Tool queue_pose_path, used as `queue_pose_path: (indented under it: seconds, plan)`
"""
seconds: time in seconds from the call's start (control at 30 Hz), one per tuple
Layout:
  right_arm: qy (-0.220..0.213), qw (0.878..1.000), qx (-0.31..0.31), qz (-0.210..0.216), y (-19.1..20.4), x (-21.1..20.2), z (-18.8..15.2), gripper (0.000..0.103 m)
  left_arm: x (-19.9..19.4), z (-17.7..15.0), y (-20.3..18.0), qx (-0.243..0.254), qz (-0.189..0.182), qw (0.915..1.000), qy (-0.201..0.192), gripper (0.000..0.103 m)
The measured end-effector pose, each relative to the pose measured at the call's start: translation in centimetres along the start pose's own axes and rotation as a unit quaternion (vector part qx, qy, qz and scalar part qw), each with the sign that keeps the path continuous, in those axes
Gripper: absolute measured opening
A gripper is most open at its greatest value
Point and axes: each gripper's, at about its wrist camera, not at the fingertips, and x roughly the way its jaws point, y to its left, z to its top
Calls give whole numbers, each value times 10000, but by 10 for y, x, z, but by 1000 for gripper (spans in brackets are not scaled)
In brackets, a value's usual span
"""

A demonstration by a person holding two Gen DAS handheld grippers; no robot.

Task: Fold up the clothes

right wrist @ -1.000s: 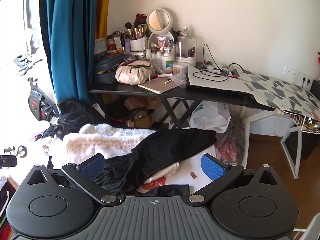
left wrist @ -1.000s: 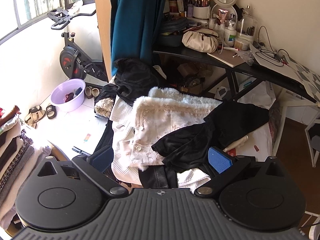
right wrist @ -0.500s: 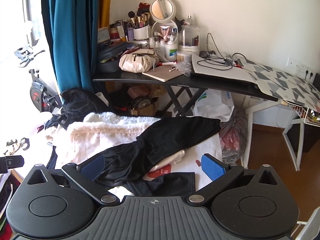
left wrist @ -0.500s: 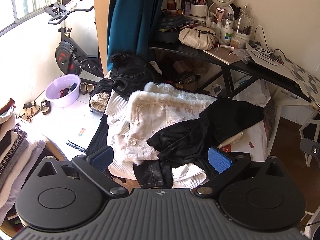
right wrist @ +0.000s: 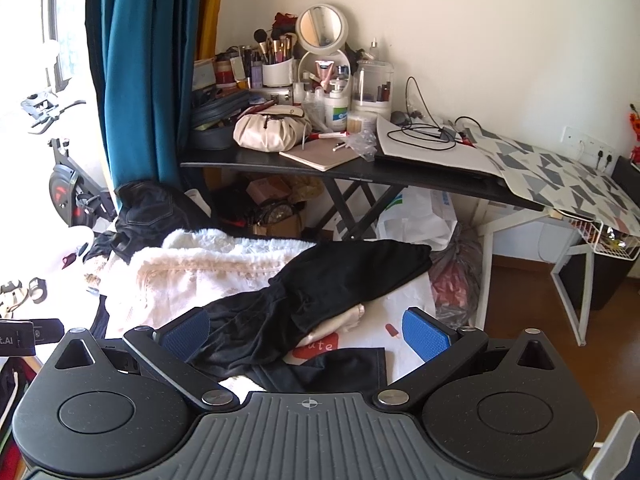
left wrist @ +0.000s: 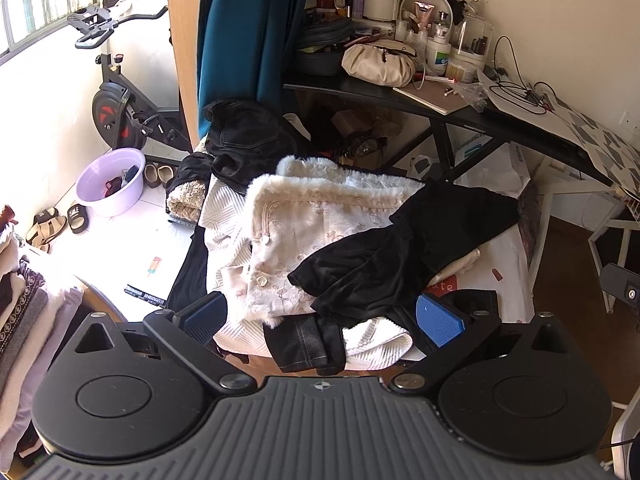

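Both grippers hang with fingers spread wide above a heap of unfolded clothes, gripping nothing. Ahead of the left gripper, a black velvet garment sprawls across a cream fur-trimmed coat, with a dark denim piece lying nearest, just in front of the fingers. Beyond the coat sit black jeans; off to the gripper's left, a lilac basin stands on the floor beside an exercise bike. From the right gripper, the same black velvet garment stretches forward between the fingers, over the coat. Farther ahead, a black tabletop carries a round mirror and a cream pouch.
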Motion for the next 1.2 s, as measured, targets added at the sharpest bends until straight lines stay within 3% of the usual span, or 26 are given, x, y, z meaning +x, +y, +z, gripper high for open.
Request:
queue_pose_path:
  seconds: [0.63, 1.2]
  plan:
    - [171, 9988, 239, -401, 37, 7, -11, 102, 30, 7, 25, 373, -306, 9984, 298, 103]
    - [260, 9975, 378, -544, 46, 41, -2, 102, 64, 23, 27, 522, -283, 9970, 495, 103]
